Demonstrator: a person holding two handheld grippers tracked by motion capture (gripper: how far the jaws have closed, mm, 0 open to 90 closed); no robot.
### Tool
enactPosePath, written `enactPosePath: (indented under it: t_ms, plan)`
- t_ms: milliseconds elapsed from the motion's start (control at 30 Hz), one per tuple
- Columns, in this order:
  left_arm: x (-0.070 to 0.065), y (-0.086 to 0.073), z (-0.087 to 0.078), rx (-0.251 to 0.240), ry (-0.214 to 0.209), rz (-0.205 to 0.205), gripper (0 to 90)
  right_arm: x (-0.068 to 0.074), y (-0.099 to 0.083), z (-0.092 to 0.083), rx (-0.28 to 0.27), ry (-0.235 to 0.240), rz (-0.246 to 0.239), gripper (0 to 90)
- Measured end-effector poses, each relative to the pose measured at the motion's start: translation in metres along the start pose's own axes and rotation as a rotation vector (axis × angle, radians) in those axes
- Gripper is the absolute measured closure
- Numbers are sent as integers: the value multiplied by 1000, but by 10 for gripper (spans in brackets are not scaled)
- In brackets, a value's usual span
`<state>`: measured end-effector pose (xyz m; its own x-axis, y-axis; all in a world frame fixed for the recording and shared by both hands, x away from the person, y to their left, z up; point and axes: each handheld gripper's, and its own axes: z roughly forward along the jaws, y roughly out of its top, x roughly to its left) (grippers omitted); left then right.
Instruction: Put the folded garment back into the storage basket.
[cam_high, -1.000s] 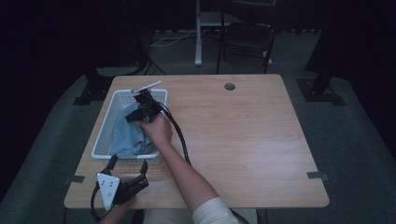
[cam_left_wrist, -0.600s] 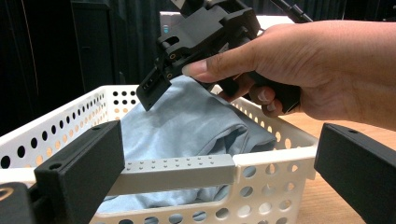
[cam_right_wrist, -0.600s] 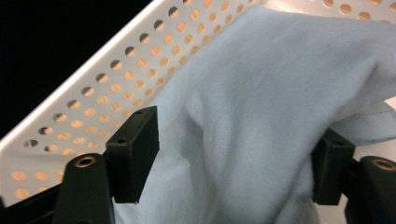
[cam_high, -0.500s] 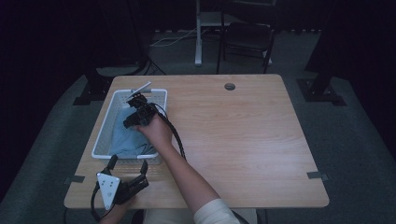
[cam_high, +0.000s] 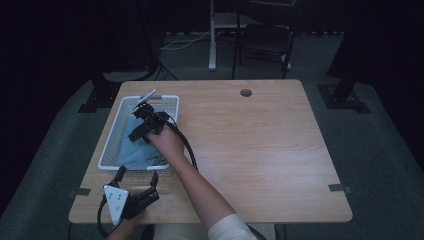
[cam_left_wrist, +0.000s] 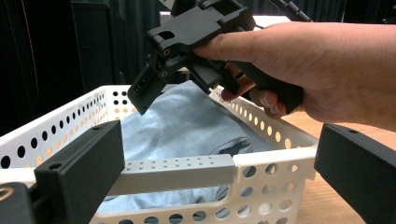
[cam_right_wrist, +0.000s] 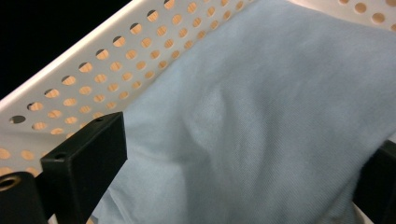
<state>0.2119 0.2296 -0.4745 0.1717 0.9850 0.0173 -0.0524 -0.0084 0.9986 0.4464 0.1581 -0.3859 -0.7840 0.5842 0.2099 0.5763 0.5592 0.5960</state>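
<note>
**Blue cloth in the white basket**

Pale blue cloth (cam_high: 134, 150) lies in my white basket (cam_high: 111, 145) near the bench's (cam_high: 260, 150) left edge. My right gripper (cam_high: 141, 126) hangs over it, jaws just spread, gripping nothing. My left gripper (cam_high: 138, 176) rests by the near-left corner, jaws released.

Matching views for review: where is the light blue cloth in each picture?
High view: light blue cloth left of centre, inside the white basket.
Left gripper view: centre, behind the basket's near rim.
Right gripper view: middle and right, between the black jaws.
Shared landmark: the basket's perforated white wall.
</note>
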Motion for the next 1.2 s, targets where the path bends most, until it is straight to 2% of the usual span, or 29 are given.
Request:
enactPosePath:
  t_ms: [67,267,367,533,567,667,900,933,1000,1033,1200]
  plan:
    - [0,0,0,-1,0,0,30,0,-1,-1,-10,-13,-1,24]
    - [0,0,0,-1,5,0,30,1,-2,-4,-36,12,-12,3]
    - [0,0,0,-1,5,0,30,-1,-4,-7,-82,38,-8,3]
    - [0,0,0,0,5,0,30,-3,-7,-13,-150,54,-6,3]
    - [0,0,0,-1,5,0,30,-3,-9,-15,-170,72,-12,3]
    - [0,0,0,-1,5,0,30,-1,-12,-18,-204,85,-37,3]
    - [0,0,0,0,5,1,30,-6,-19,-25,-233,75,-22,3]
    - [0,0,0,-1,5,-1,30,-8,-21,-27,-253,74,-17,3]
    - [0,0,0,-1,6,-1,30,-13,-26,-36,-297,120,3,3]
    - [0,0,0,0,5,0,30,-13,-27,-38,-313,122,3,3]
    - [0,0,0,2,5,1,30,-12,-35,-49,-387,150,-25,3]
